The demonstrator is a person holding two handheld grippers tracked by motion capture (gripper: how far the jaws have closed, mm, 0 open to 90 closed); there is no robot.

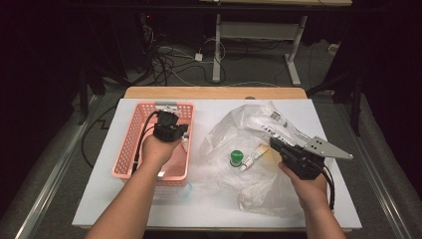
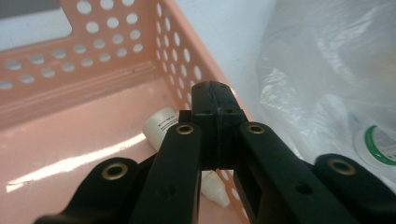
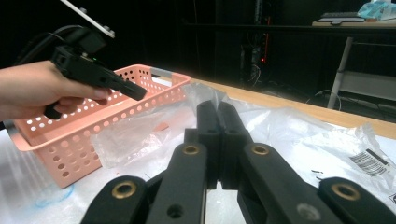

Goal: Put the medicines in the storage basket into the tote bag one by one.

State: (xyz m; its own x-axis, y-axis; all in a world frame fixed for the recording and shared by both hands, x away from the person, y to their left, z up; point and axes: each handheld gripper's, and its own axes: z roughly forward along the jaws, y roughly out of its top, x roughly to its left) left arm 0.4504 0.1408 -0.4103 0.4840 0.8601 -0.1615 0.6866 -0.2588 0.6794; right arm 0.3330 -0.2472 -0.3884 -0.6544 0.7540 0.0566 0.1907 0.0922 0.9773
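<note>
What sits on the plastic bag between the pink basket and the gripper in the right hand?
In the high view, a green-capped bottle and a small white tube lie between the pink basket and the right gripper.

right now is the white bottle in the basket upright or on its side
On its side: the bottle lies flat on the basket floor by the right wall, just beyond the shut left gripper.
</note>
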